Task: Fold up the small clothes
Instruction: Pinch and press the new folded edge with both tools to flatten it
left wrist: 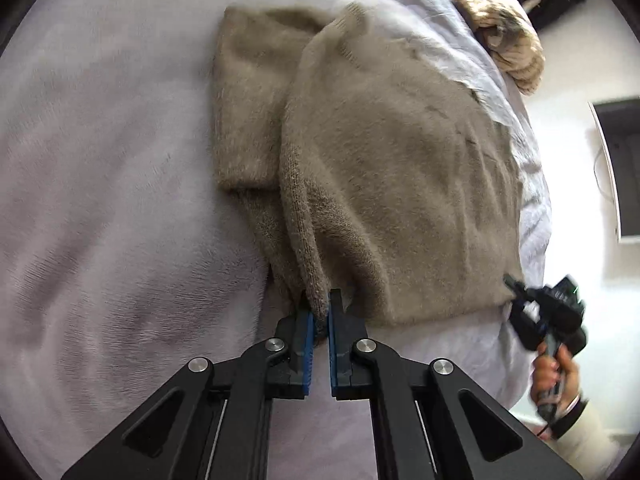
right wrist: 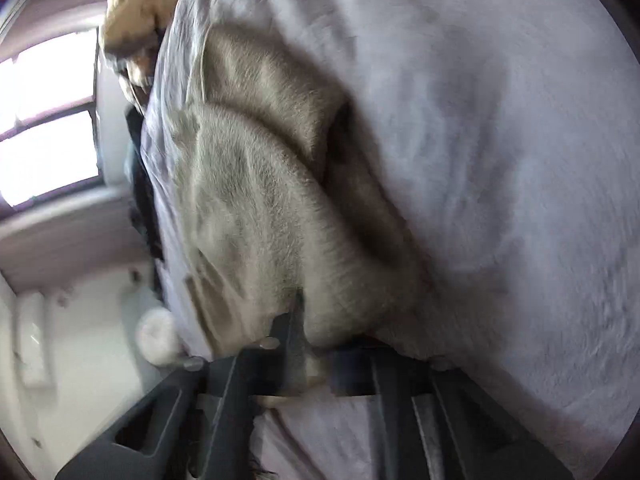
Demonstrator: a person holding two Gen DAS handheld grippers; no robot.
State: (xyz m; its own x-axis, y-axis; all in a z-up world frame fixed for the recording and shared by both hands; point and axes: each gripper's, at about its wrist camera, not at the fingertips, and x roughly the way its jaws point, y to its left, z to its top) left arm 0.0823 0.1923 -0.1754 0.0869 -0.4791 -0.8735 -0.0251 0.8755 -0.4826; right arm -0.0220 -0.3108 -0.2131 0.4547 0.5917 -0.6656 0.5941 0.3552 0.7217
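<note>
Taupe fuzzy knit sweater (left wrist: pixel 384 168) lies partly folded on pale lilac fleece blanket (left wrist: pixel 100 184) covering bed. Left gripper (left wrist: pixel 319 312), black with blue pads, clamped on sweater's near knit edge. Right gripper (left wrist: pixel 516 292) at sweater's near right corner; right-wrist view blurred, jaws closed, sweater fabric bunched between fingers. Hand (left wrist: pixel 554 376) holds right gripper's handle. Cream cable-knit garment (left wrist: pixel 508 40) lies at blanket's far edge.

I see the left gripper (left wrist: pixel 320 312) angled steeply down, jaws pinched nearly together on a fold of cloth between the blue pads (left wrist: pixel 308 336). To its right, a hand (left wrist: pixel 554 376) grips the right gripper (left wrist: pixel 514 284), jaws closed; its own view is blurred.
</note>
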